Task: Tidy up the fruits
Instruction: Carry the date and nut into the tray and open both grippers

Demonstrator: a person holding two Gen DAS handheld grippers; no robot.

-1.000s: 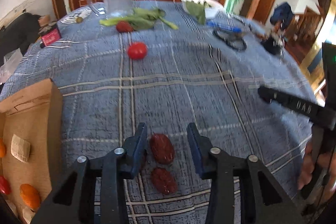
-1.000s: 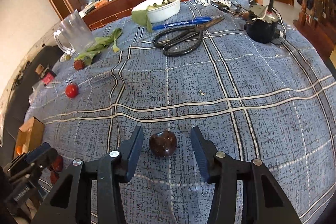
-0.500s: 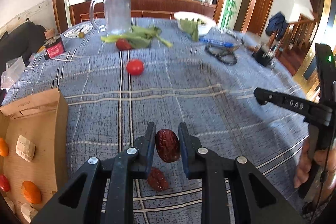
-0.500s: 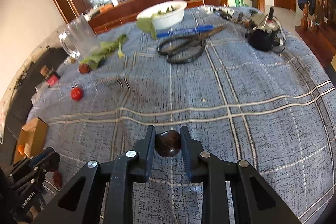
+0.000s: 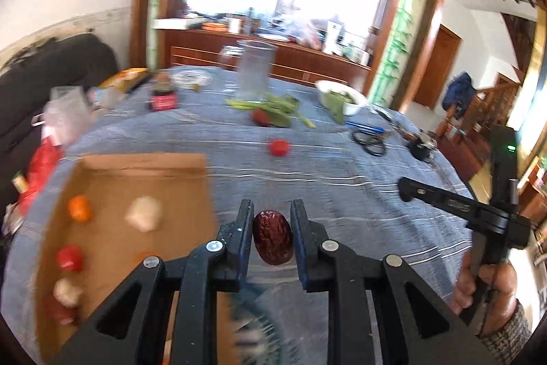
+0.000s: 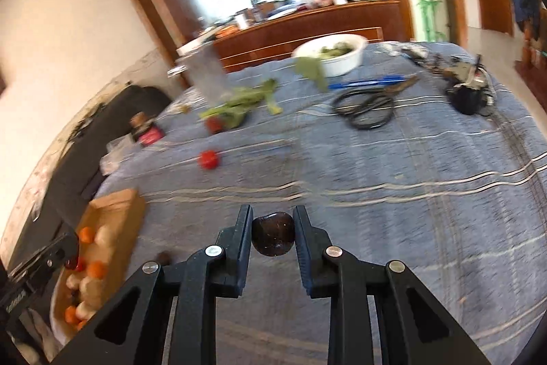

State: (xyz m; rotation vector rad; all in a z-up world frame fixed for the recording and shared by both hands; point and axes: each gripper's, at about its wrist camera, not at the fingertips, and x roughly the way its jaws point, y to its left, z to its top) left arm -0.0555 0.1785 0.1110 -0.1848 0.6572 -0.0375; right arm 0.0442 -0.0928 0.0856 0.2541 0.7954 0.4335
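left gripper [image 5: 272, 230] is clamped on a wrinkled red date [image 5: 272, 242], pinched across its short axis so the long axis runs along the fingers, which looks like a stable hold for carrying. right gripper [image 6: 272, 232] is clamped on a rounder dark brown fruit [image 6: 273, 238], held at the fingertips with both sides in contact. both fruits sit dead centre low in their frames, lifted clear of the blue plaid tablecloth [image 6: 427, 194]. your target looks to be the cardboard box [image 5: 143, 190], lower left in the left wrist view, already holding orange, red and pale pieces; in the right wrist view it sits at the far lower left edge, well apart from the right fruit. left date is just beside the box's right wall, so it likely drops first. still loose on the cloth: a red tomato [image 5: 279, 147] mid-frame and another red one against the greens [image 5: 273, 108] above it. both views are motion-blurred, so box contents are hard to identify.
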